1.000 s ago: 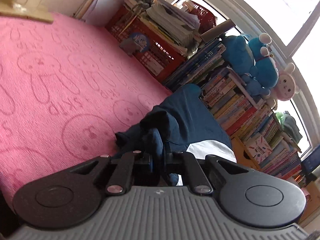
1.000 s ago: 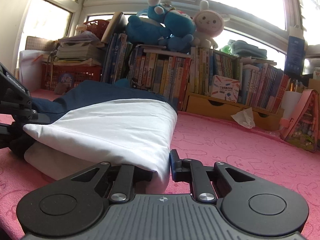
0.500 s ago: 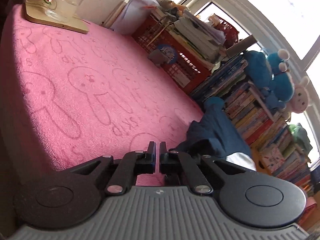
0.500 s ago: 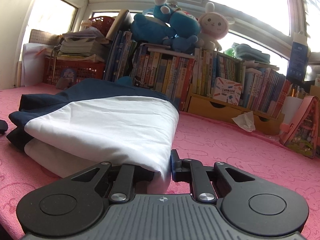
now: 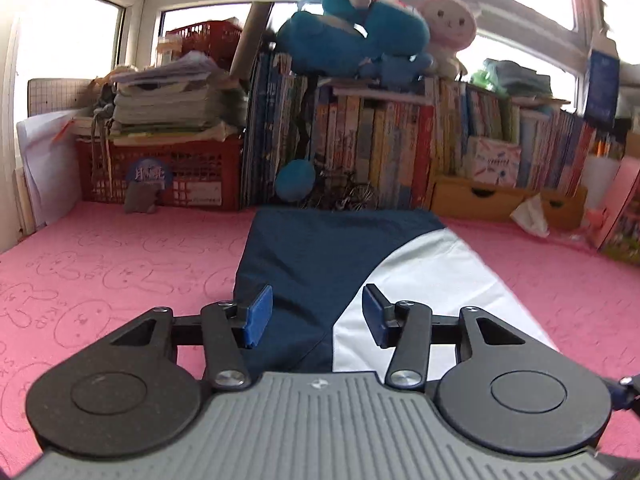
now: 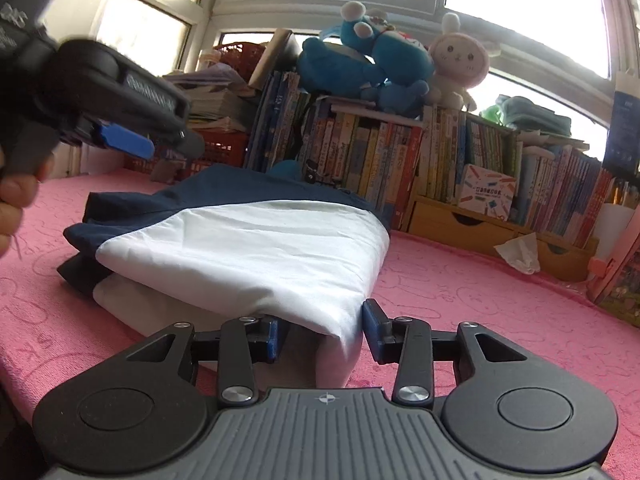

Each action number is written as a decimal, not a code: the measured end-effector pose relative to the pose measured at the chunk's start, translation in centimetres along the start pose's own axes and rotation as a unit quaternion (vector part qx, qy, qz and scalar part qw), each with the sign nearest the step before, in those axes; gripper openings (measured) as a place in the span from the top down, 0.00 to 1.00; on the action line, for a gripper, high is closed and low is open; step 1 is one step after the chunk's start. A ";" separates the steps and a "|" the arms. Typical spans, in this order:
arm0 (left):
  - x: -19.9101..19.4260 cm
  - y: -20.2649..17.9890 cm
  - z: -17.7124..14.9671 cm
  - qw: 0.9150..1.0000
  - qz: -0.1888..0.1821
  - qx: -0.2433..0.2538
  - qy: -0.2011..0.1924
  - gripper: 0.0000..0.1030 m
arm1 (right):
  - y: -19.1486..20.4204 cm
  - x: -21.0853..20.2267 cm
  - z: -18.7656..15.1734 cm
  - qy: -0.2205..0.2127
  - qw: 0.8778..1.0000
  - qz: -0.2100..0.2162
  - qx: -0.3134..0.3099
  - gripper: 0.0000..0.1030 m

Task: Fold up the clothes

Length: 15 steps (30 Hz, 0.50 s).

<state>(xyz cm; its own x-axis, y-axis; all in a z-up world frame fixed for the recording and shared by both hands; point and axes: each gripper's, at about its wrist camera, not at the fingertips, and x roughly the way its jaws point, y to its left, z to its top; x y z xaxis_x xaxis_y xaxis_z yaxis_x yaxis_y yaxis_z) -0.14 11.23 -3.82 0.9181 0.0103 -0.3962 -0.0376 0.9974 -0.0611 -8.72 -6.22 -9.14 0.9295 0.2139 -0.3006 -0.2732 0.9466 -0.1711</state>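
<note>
A pink rabbit-print blanket (image 5: 120, 264) fills the lower frame, bearing the folded navy-and-white garment (image 5: 360, 256) at centre and a crumpled tissue (image 5: 530, 220) right.

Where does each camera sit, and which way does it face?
Left wrist: above the pink mat, over the folded garment, facing the bookshelf; left gripper jaws opening, empty.
Right wrist: low at the garment's white corner, which lies between the opening right gripper jaws; the left gripper and a hand show upper left.
Both share the garment, bookshelf and plush toys.
</note>
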 end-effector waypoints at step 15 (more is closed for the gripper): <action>-1.2 5.2 -4.2 0.995 0.020 -0.075 0.063 0.45 | -11.6 -0.8 2.9 0.060 0.956 0.208 0.197 0.38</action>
<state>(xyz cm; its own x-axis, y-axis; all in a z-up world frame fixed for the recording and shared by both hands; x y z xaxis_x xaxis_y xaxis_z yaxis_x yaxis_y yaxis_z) -3.14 16.11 -7.53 0.8583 0.0308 -0.5123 -0.1398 0.9745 -0.1757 -5.61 -16.67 -4.19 0.7193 0.5851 -0.3745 -0.4766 0.8079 0.3467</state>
